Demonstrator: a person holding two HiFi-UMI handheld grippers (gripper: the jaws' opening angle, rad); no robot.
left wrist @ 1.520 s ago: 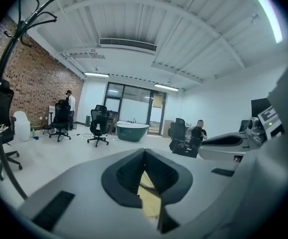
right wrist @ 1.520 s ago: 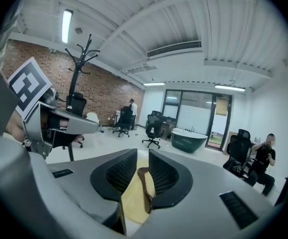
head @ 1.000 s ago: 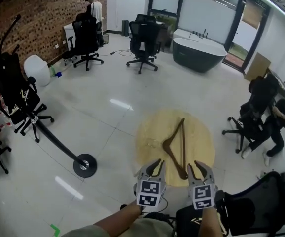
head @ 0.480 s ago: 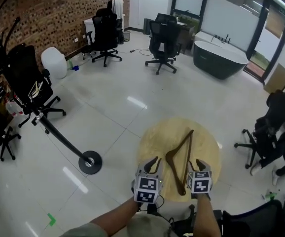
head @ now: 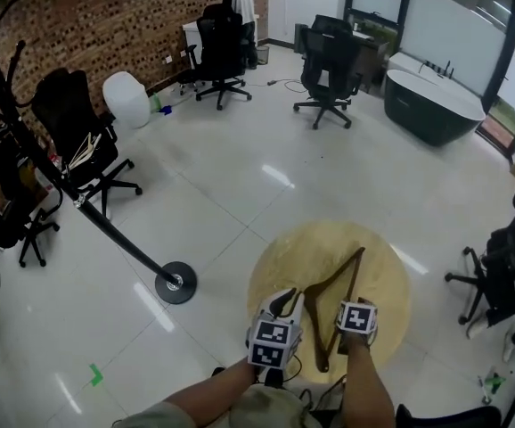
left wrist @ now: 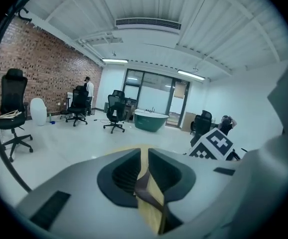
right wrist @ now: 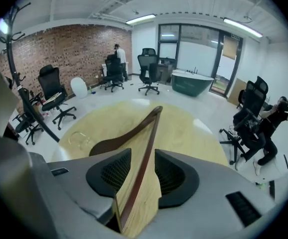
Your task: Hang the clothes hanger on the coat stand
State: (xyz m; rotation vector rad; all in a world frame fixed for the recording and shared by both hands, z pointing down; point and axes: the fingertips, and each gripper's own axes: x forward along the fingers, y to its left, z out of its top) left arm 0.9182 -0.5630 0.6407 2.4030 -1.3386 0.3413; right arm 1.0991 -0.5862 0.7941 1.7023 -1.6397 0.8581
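Observation:
A dark brown wooden clothes hanger (head: 334, 271) lies flat on a round light-wood table (head: 382, 275). My right gripper (head: 351, 306) points steeply down over it. In the right gripper view the hanger's thin bar (right wrist: 151, 128) runs between the jaws of the right gripper (right wrist: 144, 153). Those jaws have just been opening, and the pads stand clear of the bar. My left gripper (head: 286, 303) hovers at the table's near left edge, its jaws a narrow slit apart. A bit of the hanger (left wrist: 143, 183) shows through the slit of the left gripper (left wrist: 144, 156). The black coat stand (head: 106, 230) rises from its round base on the floor to the left.
Black office chairs (head: 84, 145) crowd the brick wall beside the coat stand, and more stand at the back. A person (head: 240, 7) stands at a far desk. A dark bathtub (head: 436, 105) sits at the back right. A seated person's legs and a chair (head: 498, 275) are right of the table.
Both grippers have come forward over the table. The right one has dropped and tipped down onto the hanger. The table and coat stand now sit closer in the head view.

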